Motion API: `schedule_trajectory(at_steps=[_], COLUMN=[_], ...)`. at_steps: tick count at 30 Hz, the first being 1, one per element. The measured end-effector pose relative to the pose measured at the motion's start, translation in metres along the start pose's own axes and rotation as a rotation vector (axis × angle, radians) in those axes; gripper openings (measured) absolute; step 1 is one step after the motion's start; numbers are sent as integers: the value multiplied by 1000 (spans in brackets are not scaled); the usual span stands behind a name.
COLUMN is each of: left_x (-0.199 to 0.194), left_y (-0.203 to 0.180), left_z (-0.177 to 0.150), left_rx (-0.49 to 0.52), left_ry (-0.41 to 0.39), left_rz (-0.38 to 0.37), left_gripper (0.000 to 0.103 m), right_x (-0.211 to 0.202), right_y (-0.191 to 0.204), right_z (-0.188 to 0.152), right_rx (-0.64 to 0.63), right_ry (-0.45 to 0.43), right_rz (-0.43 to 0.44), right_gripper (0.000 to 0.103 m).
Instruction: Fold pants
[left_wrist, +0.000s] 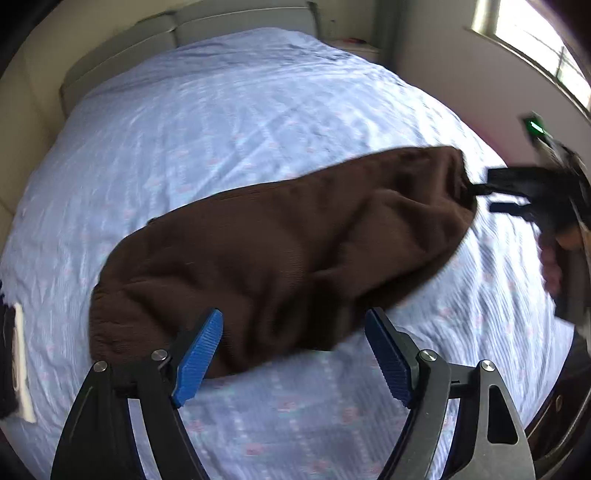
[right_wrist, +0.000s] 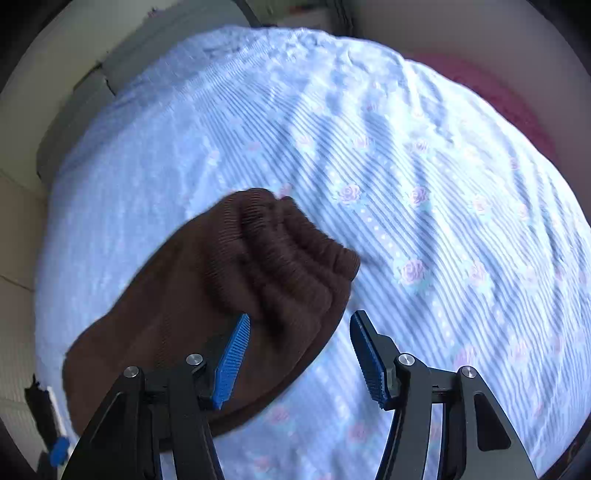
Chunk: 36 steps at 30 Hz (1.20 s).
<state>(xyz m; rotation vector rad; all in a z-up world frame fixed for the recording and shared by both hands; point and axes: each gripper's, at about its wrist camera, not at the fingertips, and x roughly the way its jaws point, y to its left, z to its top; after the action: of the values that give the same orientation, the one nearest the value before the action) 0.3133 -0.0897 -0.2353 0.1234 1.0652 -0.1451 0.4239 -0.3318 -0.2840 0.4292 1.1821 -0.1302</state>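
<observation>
The brown knit pants (left_wrist: 280, 243) lie in a long bunched strip on the bed, slanting from lower left to upper right. My left gripper (left_wrist: 295, 325) is open, its blue pads (left_wrist: 197, 358) astride the near edge of the pants. In the right wrist view the ribbed end of the pants (right_wrist: 288, 251) is gathered in folds. My right gripper (right_wrist: 299, 325) is open just over that end, empty. The right gripper also shows in the left wrist view (left_wrist: 491, 195), at the pants' far right end.
The bed has a light blue striped sheet with rose print (right_wrist: 424, 206). A grey headboard (left_wrist: 236, 18) stands at the back, a window (left_wrist: 546, 40) at upper right. A dark and white object (left_wrist: 14, 362) lies at the bed's left edge.
</observation>
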Motion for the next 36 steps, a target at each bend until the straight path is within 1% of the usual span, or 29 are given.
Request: schedule_trajectory(at_steps=[3,4,6,7,8,9,10,12,13,15,18,19,20,21,22,23,24,26,27,28,30,31,32,33,34,36], left_x=[4,7,10,10,10,10,10,12,14,18,21,21,21,22,23,24,27,27,26,25,24,23,22,22,21,21], left_y=[-19,-24,-27,-28,-27,-26,-24,-18,-16,-12,-9,-9,-9,-10,-10,-10,-11,-12,-13,-15,-17,-18,-19,-19,-19,-20], left_z=[-1,0,4,5,7,7,8,10,10,11,11,11,10,9,8,7,7,7,8,8,9,10,11,13,14,17], left_rx=[74,91,112,117,115,110,102,86,81,76,74,73,74,73,71,68,64,53,48,49,64,73,77,79,78,72], left_ry=[5,6,2,3,2,1,2,11,15,25,34,36,38,37,41,48,59,65,59,56,48,41,36,30,30,28], left_rz=[14,22,39,48,56,61,66,77,80,98,103,102,100,95,91,90,87,80,75,70,64,68,70,69,68,62], left_gripper=[78,78,78,78,78,78,78,78,78,78,78,78,78,78,78,78,78,78,78,79,79,79,79,79,79,79], right_x=[21,28,26,22,17,5,-4,-4,2,11,9,-2,-13,-21,-19,-11,0,1,-2,-8,-28,-34,-41,-46,-48,-42], right_y=[-4,-4,-2,-3,-3,-6,-9,-10,-9,-6,-9,-5,-1,5,7,6,-1,-11,-17,-20,-26,-28,-27,-26,-23,-18], right_z=[6,8,7,4,1,2,3,5,7,11,13,15,14,17,18,23,27,27,25,22,15,14,14,14,16,21], right_rx=[13,11,-6,-5,1,13,19,-1,-36,-86,-93,-104,-115,-149,-170,-172,-140,-96,-83,-73,-46,-35,-23,-20,-18,-38], right_ry=[55,60,32,18,-1,-38,-63,-62,-59,-48,-40,-72,-121,-168,-152,-113,-55,-41,-46,-58,-113,-136,-159,-173,-199,-207], right_rz=[24,39,17,17,17,15,14,-6,-67,-124,-132,-134,-123,-136,-154,-154,-145,-126,-143,-148,-105,-84,-35,-9,11,18], right_gripper=[58,51,33,28,27,24,23,23,21,21,22,22,22,22,22,22,23,32,46,57,58,61,64,71,76,81])
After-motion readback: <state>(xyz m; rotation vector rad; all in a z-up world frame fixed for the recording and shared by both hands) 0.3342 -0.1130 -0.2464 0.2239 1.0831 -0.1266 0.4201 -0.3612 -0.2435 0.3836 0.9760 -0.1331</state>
